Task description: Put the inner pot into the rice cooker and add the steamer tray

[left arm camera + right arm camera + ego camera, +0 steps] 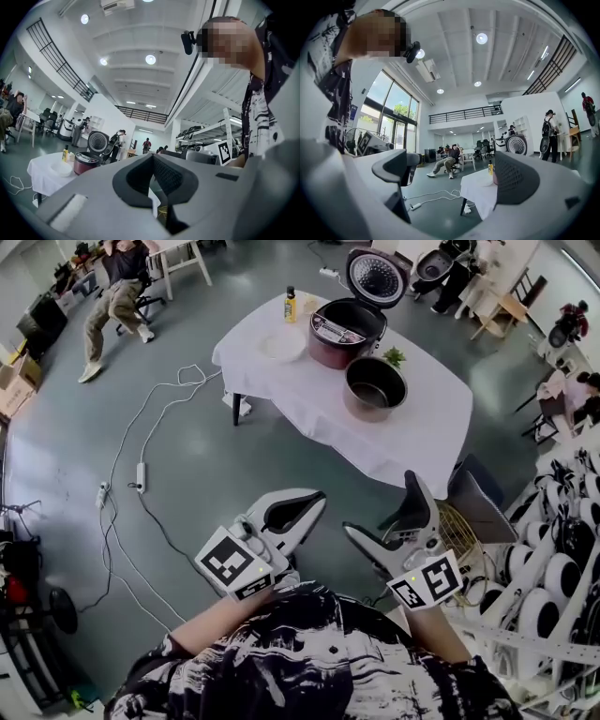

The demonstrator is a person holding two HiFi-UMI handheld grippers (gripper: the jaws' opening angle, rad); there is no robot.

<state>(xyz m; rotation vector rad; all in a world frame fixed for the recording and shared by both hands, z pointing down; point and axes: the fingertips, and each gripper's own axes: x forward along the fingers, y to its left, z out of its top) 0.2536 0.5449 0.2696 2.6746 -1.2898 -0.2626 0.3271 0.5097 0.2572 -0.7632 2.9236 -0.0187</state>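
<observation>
1. Both tongs are empty. The left tongs are closed tip to tip with nothing between them, and the right tongs stand wide apart. I hold both low against my body, well short of the counter. I take that to mean no grasp has begun and I am only on the approach.

2. On the white-clothed counter the inner pot sits upright just beside the rice cooker, on the side nearer me. It is not in the cooker. The lid is tipped up, so the cavity looks ready to take the pot.

3. On the cooker's other side lies a pale round dish, near a yellow bottle. It may be the steamer tray, but I cannot tell from here.

4. Only the head view shows the pot's open mouth and the whole layout from above, along with the cables on the floor.
   - The left gripper view shows the cooker, dish and bottle side-on, but I cannot find the pot there.
   - The right gripper view shows the gap between its jaws plainly. Its far pad covers the cooker, so only the counter's edge and the bottle show.
</observation>
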